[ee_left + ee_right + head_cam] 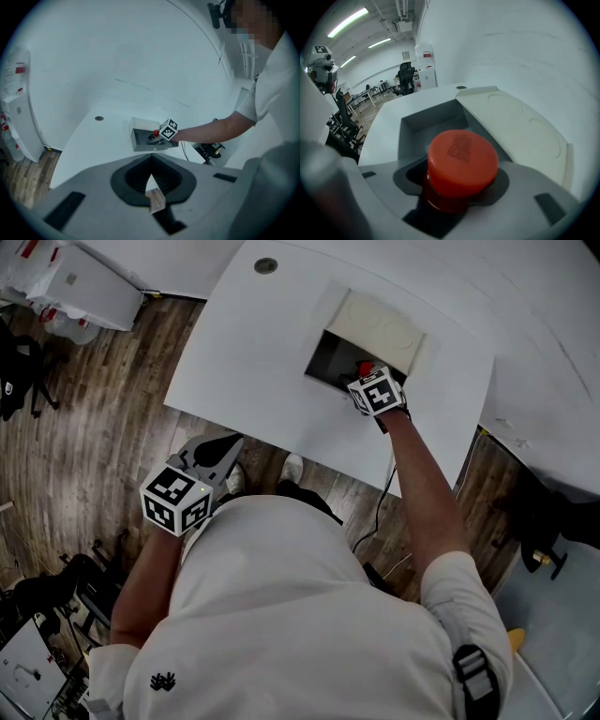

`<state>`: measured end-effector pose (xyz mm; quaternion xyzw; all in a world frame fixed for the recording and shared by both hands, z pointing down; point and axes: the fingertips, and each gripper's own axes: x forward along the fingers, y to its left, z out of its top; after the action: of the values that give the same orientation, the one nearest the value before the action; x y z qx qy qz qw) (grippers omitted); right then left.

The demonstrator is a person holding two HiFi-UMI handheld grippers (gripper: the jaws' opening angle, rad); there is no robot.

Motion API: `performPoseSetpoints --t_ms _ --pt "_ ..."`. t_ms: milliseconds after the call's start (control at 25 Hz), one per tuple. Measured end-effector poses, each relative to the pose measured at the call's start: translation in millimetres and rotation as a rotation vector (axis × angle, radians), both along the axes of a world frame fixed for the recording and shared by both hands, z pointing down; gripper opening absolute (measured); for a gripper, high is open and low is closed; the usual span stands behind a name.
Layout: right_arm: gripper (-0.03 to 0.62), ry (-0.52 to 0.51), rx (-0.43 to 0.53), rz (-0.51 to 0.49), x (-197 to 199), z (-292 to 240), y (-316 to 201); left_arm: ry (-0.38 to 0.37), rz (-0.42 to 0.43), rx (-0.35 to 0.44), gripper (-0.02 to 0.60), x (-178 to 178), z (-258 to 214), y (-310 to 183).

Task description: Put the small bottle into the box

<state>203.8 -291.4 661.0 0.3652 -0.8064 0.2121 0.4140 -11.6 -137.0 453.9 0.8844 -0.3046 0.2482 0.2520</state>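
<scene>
The small bottle (461, 161) has a broad red cap and stands between the jaws of my right gripper (457, 190), which is shut on it. In the head view the right gripper (363, 378) holds the bottle (366, 368) over the right end of the open grey box (327, 346), whose inside is dark. The box's pale lid (380, 326) lies folded back behind it. In the right gripper view the box (424, 123) and its lid (520, 129) lie just beyond the cap. My left gripper (223, 448) hangs shut and empty off the table's near edge, by the person's left side.
The box sits on a white table (248, 362) with a round cable port (265, 265) at the back. A curved white wall runs behind it. Wooden floor, a white cabinet (89, 282) at far left and dark gear lie around.
</scene>
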Motion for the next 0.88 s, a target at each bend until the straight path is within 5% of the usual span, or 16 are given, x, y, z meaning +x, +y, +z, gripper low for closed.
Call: performPoseSetpoints --t_ms 880 --pt "0.231 -0.006 0.011 -0.013 -5.1 0.9 -6.1 -0.003 -0.001 -0.001 0.005 3.5 2.8 0.7"
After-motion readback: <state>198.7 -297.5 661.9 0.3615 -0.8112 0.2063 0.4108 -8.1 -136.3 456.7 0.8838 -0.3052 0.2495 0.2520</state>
